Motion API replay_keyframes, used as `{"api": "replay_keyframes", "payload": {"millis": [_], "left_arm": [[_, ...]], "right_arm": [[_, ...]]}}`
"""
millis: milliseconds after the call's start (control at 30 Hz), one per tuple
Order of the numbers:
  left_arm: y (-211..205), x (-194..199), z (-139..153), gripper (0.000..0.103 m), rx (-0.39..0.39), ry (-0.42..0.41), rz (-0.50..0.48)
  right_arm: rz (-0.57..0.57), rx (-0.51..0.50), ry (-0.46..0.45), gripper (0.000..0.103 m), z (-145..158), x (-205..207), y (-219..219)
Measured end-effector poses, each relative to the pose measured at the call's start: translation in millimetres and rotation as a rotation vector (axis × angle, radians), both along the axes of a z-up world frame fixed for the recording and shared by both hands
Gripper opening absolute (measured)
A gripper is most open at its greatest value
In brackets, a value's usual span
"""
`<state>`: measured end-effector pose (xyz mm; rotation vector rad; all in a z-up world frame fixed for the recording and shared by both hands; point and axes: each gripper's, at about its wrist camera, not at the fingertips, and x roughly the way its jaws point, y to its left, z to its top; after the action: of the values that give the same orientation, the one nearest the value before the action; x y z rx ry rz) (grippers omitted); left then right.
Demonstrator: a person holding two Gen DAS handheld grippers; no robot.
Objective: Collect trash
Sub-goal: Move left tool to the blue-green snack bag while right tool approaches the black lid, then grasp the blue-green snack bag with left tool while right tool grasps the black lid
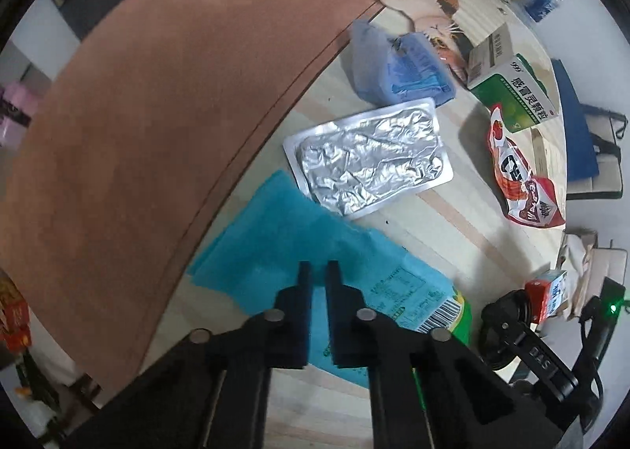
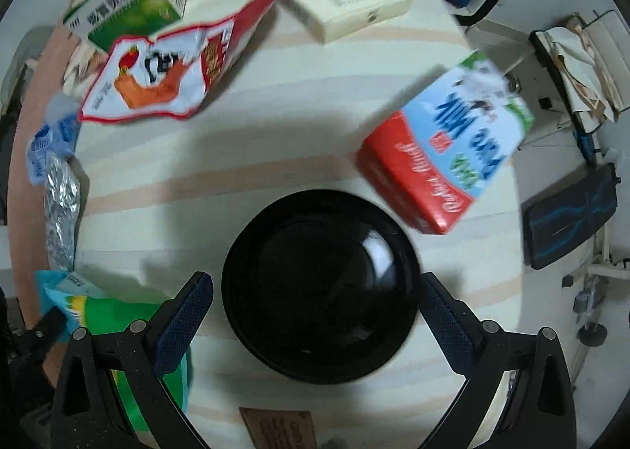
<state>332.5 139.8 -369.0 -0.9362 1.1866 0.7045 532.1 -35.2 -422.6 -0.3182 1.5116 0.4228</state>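
Left gripper (image 1: pixel 318 272) clamped on teal wrapper (image 1: pixel 283 236); right gripper (image 2: pixel 315 301) spread wide, straddling black bowl (image 2: pixel 321 285)

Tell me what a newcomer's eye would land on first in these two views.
In the right wrist view, the glossy black bowl sits between the open right gripper's fingers, with a red, white and blue milk carton to its upper right. In the left wrist view, a crinkled silver foil pack lies beyond the teal wrapper under the left gripper.
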Motion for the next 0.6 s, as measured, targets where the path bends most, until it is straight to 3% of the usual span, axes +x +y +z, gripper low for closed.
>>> {"api": "replay_keyframes", "payload": {"millis": [133, 267, 400, 500, 600], "left_arm": [[2.8, -10.6, 11.9, 0.002, 0.025, -0.015, 0.000], [8.4, -42.5, 28.3, 0.003, 0.020, -0.062, 0.021], [11.9, -73.3, -3.1, 0.005, -0.133, -0.102, 0.118], [10.7, -95.1, -38.0, 0.005, -0.295, -0.194, 0.242], [12.6, -98.4, -49.8, 0.011, -0.325, -0.281, 0.298]], "right_arm": [[0.015, 0.011, -0.052, 0.087, 7.0, -4.1, -1.3], [0.015, 0.061, -0.015, 0.085, 10.4, -7.5, -11.6], [0.002, 0.089, 0.022, 0.085, 9.6, -16.0, -27.5], [-0.004, 0.098, 0.050, 0.085, 6.4, -22.1, -36.3], [0.006, 0.096, 0.049, 0.085, 5.6, -25.3, -37.5]]}}
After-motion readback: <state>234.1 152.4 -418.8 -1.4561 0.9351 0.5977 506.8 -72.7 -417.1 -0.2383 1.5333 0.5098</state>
